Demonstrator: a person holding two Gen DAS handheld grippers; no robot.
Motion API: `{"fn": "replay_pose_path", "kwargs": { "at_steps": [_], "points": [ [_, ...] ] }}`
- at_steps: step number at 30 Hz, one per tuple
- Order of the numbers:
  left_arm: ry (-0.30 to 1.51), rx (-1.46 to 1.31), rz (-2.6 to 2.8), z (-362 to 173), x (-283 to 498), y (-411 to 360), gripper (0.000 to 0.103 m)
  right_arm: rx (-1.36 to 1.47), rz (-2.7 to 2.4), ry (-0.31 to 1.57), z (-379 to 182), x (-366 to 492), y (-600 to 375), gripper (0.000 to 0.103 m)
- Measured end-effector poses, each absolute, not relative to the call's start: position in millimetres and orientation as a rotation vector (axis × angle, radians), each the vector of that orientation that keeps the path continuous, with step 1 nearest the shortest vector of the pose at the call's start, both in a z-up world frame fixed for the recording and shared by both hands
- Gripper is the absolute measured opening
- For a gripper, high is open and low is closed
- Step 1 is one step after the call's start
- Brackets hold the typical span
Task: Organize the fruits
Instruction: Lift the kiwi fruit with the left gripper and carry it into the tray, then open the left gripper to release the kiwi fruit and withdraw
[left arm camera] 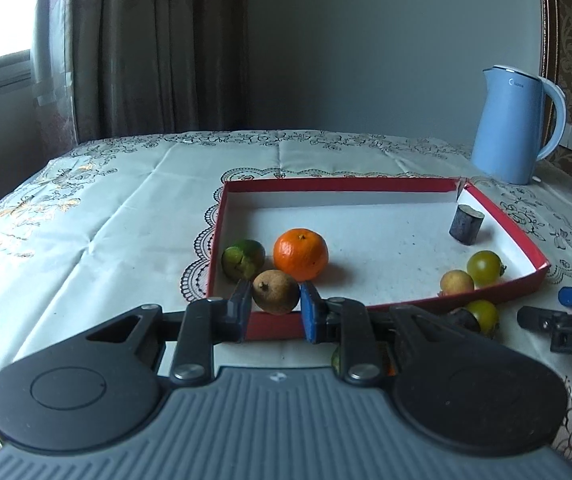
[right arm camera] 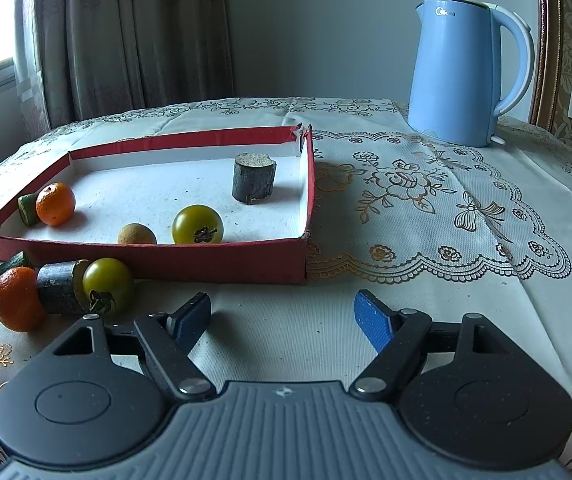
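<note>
My left gripper (left arm camera: 275, 295) is shut on a small brown fruit (left arm camera: 275, 286), held just over the near wall of the red box (left arm camera: 366, 185). Inside the box lie a mandarin (left arm camera: 301, 254), a green citrus (left arm camera: 243, 258), a dark cylinder piece (left arm camera: 466, 224), a green tomato (left arm camera: 485, 267) and a small tan fruit (left arm camera: 457, 282). My right gripper (right arm camera: 283, 316) stands open over bare cloth in front of the box (right arm camera: 205, 258). To its left, outside the box, sit a mandarin (right arm camera: 17, 298), a dark cylinder piece (right arm camera: 59, 288), a green tomato (right arm camera: 107, 286) and a green citrus (right arm camera: 13, 264).
A blue kettle (right arm camera: 462, 72) stands at the back right of the table. An embroidered tablecloth (right arm camera: 426, 200) covers the table, with a lace mat under the box. Curtains and a wall lie behind. The cloth to the box's left (left arm camera: 105, 220) carries nothing.
</note>
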State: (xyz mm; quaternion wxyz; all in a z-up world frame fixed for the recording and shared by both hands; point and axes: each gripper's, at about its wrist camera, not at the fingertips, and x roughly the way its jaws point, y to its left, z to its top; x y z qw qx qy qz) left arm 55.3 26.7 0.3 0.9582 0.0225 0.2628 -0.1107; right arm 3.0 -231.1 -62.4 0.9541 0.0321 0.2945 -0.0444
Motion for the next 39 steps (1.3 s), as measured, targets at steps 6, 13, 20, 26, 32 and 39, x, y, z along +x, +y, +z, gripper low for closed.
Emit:
{"fn": "replay_pose_path", "kwargs": {
  "at_steps": [6, 13, 20, 26, 32, 39],
  "points": [
    [0.552, 0.039, -0.227, -2.2, 67.9, 23.3, 0.023, 0.064, -0.091, 0.599, -62.4, 3.2, -230.8, 0.079],
    [0.611, 0.011, -0.222, -8.3, 91.4, 24.1, 0.023, 0.063, -0.091, 0.599, -62.6, 3.4, -230.3, 0.079],
    [0.632, 0.029, -0.201, -15.7, 106.0, 21.9, 0.024, 0.057, -0.090, 0.602, -62.8, 3.7, -230.0, 0.080],
    [0.609, 0.084, -0.175, -19.5, 102.8, 17.0, 0.029, 0.053, -0.090, 0.604, -62.9, 4.0, -229.9, 0.081],
    [0.570, 0.082, -0.186, -13.6, 91.6, 19.3, 0.056, 0.051, -0.090, 0.604, -63.2, 4.3, -229.1, 0.081],
    [0.512, 0.084, -0.187, -5.7, 70.8, 20.3, 0.073, 0.050, -0.090, 0.605, -63.1, 4.1, -229.5, 0.081]
  ]
}}
